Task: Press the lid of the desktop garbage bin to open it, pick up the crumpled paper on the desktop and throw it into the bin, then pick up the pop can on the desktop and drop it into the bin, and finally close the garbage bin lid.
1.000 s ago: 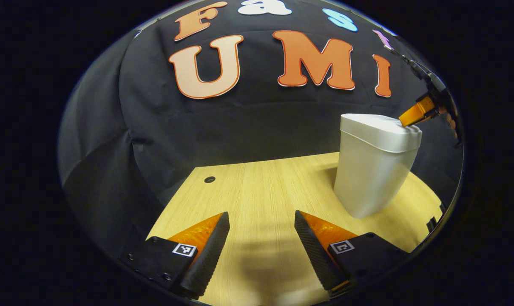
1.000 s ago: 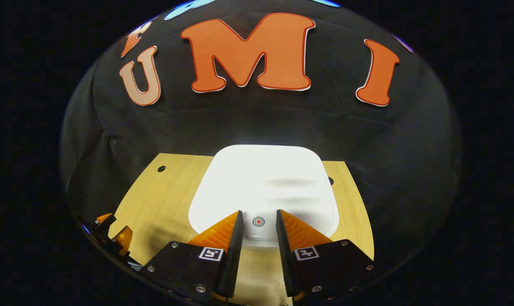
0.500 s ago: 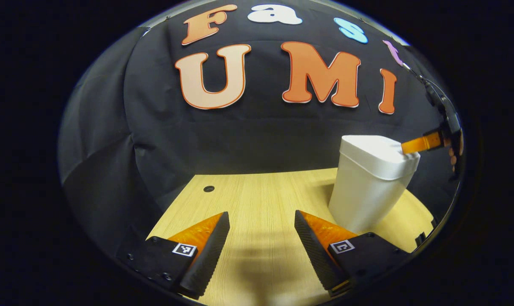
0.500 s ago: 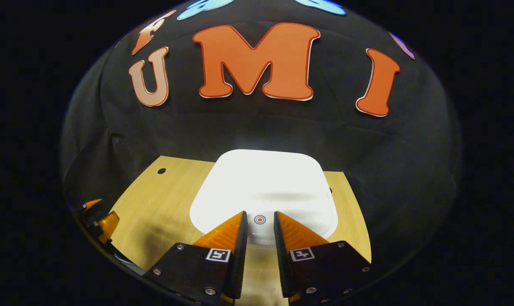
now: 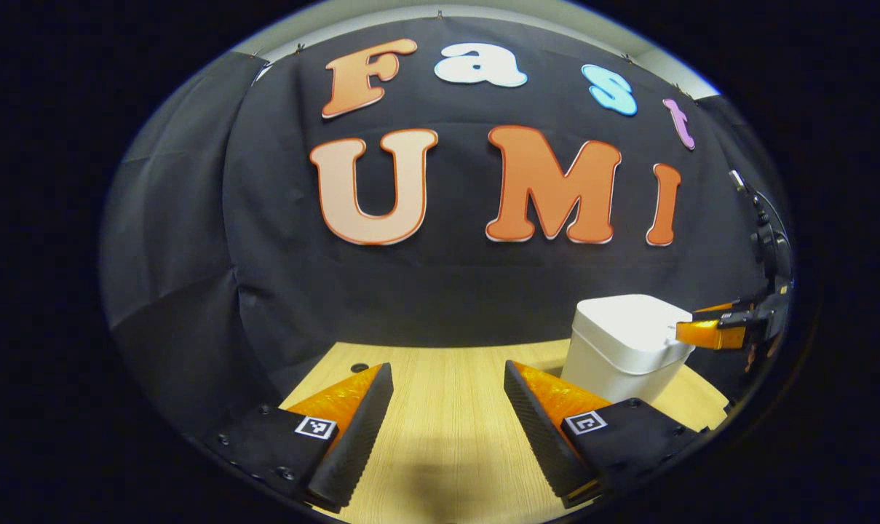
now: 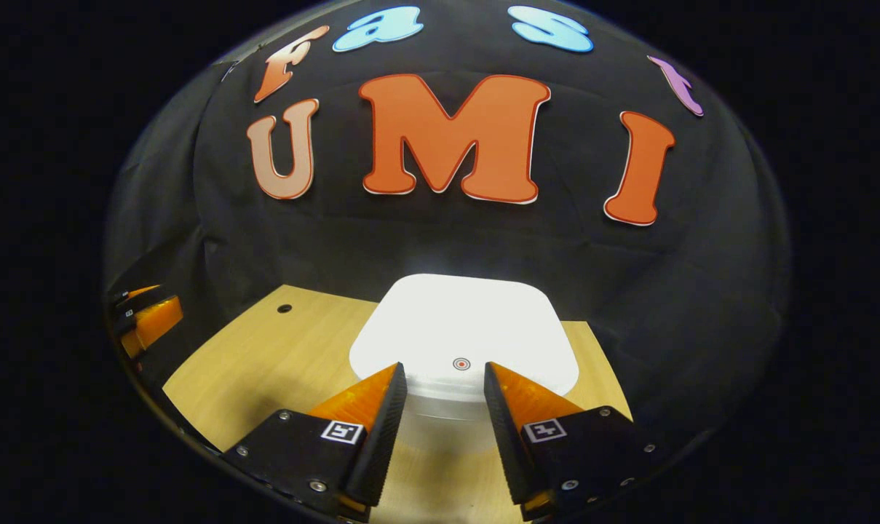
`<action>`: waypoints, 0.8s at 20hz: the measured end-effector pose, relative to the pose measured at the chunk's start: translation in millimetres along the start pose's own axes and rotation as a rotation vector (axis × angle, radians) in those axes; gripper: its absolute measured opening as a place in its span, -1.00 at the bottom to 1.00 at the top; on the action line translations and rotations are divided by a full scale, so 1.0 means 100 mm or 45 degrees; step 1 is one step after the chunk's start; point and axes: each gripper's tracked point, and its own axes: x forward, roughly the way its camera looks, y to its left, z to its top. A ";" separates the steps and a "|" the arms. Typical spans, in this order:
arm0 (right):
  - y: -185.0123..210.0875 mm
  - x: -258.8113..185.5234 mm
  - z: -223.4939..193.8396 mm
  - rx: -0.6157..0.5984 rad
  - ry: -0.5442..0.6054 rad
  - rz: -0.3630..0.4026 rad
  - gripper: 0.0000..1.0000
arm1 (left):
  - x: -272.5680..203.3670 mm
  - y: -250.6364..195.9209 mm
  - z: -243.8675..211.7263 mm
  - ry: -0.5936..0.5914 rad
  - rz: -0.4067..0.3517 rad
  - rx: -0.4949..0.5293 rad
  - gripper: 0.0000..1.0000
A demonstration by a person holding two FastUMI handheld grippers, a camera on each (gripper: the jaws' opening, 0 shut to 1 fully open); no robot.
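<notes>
White garbage bin (image 6: 463, 342) with lid down near the wooden counter's (image 5: 447, 407) far right corner, right tool (image 6: 440, 378) spread just before it, left tool (image 5: 448, 378) spread over bare counter.

Left gripper (image 5: 447, 437) spread wide, right gripper (image 6: 440, 429) parted (empty)

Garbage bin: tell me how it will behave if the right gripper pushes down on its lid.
The garbage bin stands taller than wide on smooth wood, so an off-centre push could probably tip or slide it. Its plastic-looking lid seems rigid. Pressing near the red dot likely keeps it steady.
</notes>
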 end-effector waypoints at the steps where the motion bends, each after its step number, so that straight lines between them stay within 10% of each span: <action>1: 0.01 -0.03 0.05 0.000 -0.051 0.004 0.36 | 0.00 -0.03 0.07 -0.033 -0.007 0.011 0.95; 5: -0.01 -0.16 0.15 -0.021 -0.178 -0.008 0.78 | -0.12 -0.11 0.22 -0.120 -0.020 0.071 0.75; 7: 0.01 -0.26 0.20 -0.022 -0.235 0.016 0.85 | -0.17 -0.15 0.26 -0.146 -0.023 0.077 0.95; 14: 0.03 -0.51 0.13 -0.117 -0.347 0.009 0.86 | -0.39 -0.24 0.43 -0.252 0.006 0.114 0.75; 16: 0.07 -0.56 0.07 -0.129 -0.350 0.018 0.87 | -0.47 -0.27 0.42 -0.265 0.007 0.081 1.00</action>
